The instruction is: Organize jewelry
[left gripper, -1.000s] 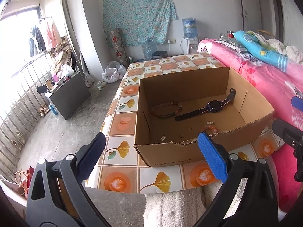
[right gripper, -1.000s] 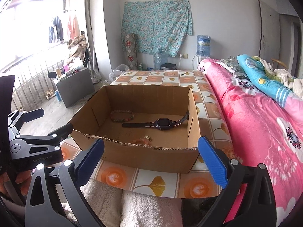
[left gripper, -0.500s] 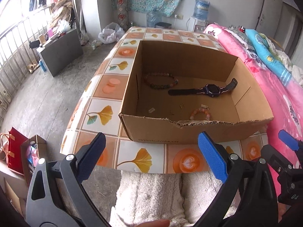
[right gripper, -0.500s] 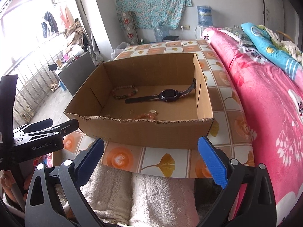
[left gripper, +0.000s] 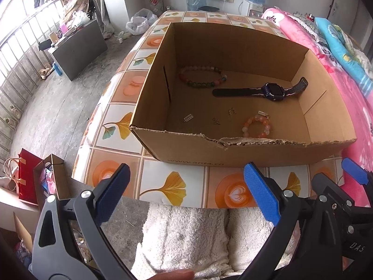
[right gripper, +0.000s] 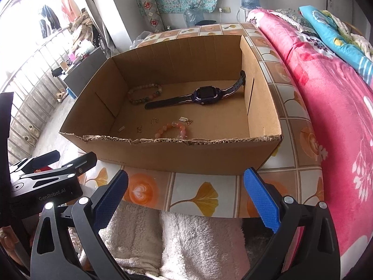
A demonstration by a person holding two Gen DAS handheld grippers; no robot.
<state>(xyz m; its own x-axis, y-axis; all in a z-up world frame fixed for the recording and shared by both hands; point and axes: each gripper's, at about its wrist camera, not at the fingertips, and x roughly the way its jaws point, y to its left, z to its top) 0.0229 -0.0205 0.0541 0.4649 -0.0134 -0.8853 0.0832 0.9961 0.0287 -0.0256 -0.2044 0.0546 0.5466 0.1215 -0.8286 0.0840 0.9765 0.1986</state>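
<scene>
I hold my left tongs (left gripper: 186,193) and right tongs (right gripper: 186,193) apart, empty, before the box (left gripper: 233,154) containing watch (left gripper: 272,91) and bracelets (left gripper: 202,77).

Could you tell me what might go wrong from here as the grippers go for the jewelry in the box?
1. The tiny metal charms lie flat on the box floor; wide pads could slide over them or push them away.
2. The watch has one strap end leaning up the right wall, so it may drag on the wall when lifted.
3. The torn near wall stands between both open grippers, left and right, and the orange bracelet; a low reach could catch it.
</scene>
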